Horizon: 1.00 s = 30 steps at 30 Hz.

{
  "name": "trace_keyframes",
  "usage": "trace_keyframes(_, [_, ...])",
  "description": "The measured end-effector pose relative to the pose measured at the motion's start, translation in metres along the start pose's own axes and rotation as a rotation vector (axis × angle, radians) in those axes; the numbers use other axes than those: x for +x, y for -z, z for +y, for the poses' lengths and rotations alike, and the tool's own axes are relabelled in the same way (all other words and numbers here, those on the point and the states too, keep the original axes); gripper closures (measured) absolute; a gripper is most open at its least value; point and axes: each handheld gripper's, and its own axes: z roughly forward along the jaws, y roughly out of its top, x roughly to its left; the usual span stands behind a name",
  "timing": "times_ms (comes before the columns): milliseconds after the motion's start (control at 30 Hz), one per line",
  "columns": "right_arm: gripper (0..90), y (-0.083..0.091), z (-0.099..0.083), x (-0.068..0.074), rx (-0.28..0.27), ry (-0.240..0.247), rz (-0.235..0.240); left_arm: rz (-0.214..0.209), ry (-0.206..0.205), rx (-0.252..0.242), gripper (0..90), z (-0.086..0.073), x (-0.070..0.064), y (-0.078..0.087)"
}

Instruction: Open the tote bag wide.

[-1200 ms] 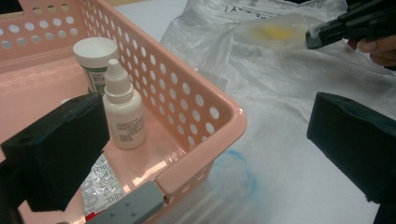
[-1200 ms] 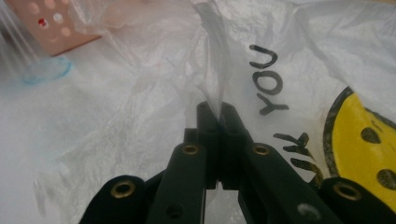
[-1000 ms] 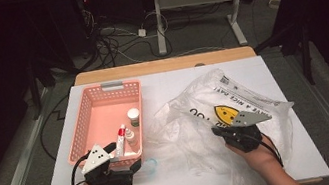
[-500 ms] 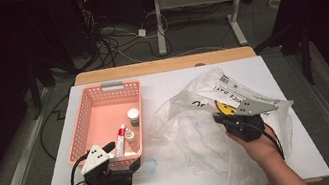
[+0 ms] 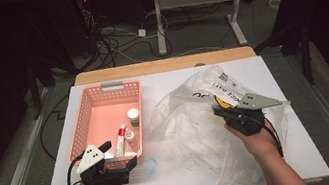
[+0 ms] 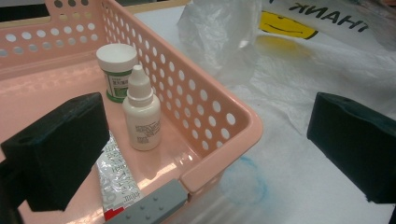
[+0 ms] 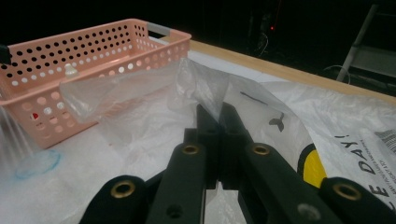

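Note:
A pink perforated basket (image 5: 89, 116) stands on the left of the white table and holds a white-capped jar (image 5: 133, 115), a small dropper bottle (image 5: 130, 135) and a red-and-white tube (image 5: 121, 138). My left gripper (image 5: 118, 154) is open, with its jaws wide apart on either side of the basket's near right corner (image 6: 219, 154); the dropper bottle (image 6: 141, 114) stands just inside. A crumpled clear plastic bag (image 5: 194, 133) with a yellow smiley print covers the table's right half. My right gripper (image 5: 217, 110) is shut on a raised fold of the bag (image 7: 205, 88).
A faint blue ring (image 5: 149, 165) lies on the table beside the basket's near corner. The table's wooden far edge (image 5: 163, 65) lies beyond the basket and bag. Behind the table are cables and desk legs on a dark floor.
My right gripper has moved a little up and away from the person, lifting the pinched bag fold. The left gripper and the basket have stayed in place.

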Motion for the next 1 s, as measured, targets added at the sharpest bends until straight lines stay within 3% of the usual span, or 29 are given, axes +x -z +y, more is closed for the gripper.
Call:
trace_keyframes(500, [90.0, 0.026, 0.019, -0.008, -0.110, 0.003, -0.041, 0.002, 0.009, -0.009, 0.0, -0.003, 0.001, -0.003])
trace_keyframes(733, [90.0, 0.028, 0.021, -0.006, -0.114, 0.022, -0.053, -0.001, 0.044, -0.021, 0.0, 0.003, 0.003, 0.002])
trace_keyframes(1000, [90.0, 0.028, 0.021, -0.005, -0.109, 0.024, -0.048, 0.042, 0.046, -0.047, 0.0, 0.013, 0.010, 0.011])
